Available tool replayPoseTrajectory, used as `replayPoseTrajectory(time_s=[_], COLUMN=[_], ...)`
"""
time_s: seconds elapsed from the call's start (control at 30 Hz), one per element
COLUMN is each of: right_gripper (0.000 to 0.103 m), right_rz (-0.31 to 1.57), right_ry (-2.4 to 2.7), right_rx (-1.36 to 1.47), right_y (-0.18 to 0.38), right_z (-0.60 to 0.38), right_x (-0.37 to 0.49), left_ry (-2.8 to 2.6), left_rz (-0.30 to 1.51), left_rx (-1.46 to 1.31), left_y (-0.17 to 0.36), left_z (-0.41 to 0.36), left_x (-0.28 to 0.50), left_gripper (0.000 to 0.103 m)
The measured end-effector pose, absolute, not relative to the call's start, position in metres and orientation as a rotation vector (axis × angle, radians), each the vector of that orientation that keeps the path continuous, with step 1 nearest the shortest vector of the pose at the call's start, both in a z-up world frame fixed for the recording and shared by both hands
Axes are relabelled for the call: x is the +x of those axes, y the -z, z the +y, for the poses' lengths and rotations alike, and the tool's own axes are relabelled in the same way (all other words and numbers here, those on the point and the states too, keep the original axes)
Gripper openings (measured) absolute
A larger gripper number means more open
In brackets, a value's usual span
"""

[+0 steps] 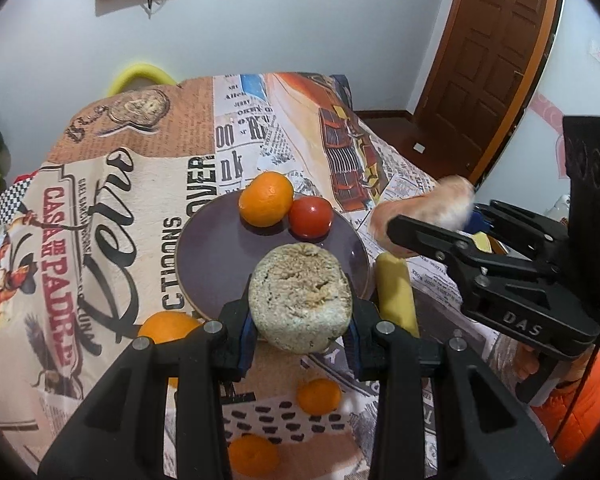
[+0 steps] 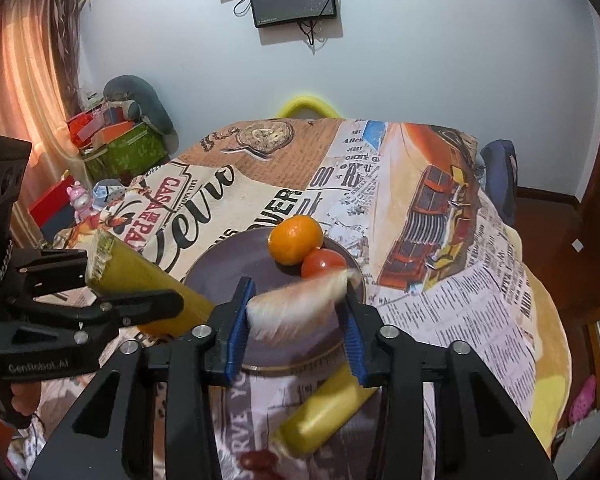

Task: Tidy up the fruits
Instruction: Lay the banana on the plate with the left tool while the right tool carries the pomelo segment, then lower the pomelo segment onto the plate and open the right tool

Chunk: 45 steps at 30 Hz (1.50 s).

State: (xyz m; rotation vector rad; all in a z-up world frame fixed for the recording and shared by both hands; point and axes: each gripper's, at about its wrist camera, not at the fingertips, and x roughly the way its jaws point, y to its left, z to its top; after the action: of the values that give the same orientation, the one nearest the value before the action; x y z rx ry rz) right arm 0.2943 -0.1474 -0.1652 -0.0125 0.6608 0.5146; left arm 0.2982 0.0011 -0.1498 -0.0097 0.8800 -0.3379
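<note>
Rough-cut corn cob (image 1: 300, 296) clamped in left hand-held gripper (image 1: 300, 340).

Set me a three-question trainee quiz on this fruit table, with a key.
1. True or false: the purple plate holds an orange and a red tomato.
2. Multiple choice: what does the left tool grip? A) a banana B) a yellow cylinder with a rough cut end C) nothing
3. Fill in: in the left wrist view, ___ loose oranges lie on the printed cloth, off the plate.

Key: 1 true. 2 B; the right tool grips a blurred pale item. 3 three.
</note>
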Motion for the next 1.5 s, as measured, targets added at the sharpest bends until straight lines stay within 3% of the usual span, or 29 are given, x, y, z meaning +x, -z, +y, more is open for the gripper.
replayPoseTrajectory(time_s=[0.83,0.93,1.0,1.1,1.5], right_gripper=[0.037,0.037,0.041,0.048,0.048], right_rz=[0.781,0.775,0.782,0.782,0.744], right_ry=[-0.618,-0.601,-0.600,-0.594,-0.558], right_rx=[-0.011,-0.034,-0.020,-0.001,-0.011], right_y=[0.199,0.199,0.200,0.200,0.182], right_z=[-0.115,-0.110,-0.112,-0.118,-0.132], right_x=[0.348,0.349,0.351,0.350,0.332], left_ry=[0.313,0.266,0.241,0.243,0.211], left_rz=[0.972,0.965,0.960,0.955,0.883], left_rx=[-0.140,-0.108,-0.098,-0.119,-0.068], left_y=[0.184,0.184,0.183,0.182,0.160], left_z=[0.030,0.030,0.032,0.038,0.042], left_x=[0.375,0.376,0.376,0.375,0.345], left_gripper=[0.037,0.042,0.051,0.051,0.053])
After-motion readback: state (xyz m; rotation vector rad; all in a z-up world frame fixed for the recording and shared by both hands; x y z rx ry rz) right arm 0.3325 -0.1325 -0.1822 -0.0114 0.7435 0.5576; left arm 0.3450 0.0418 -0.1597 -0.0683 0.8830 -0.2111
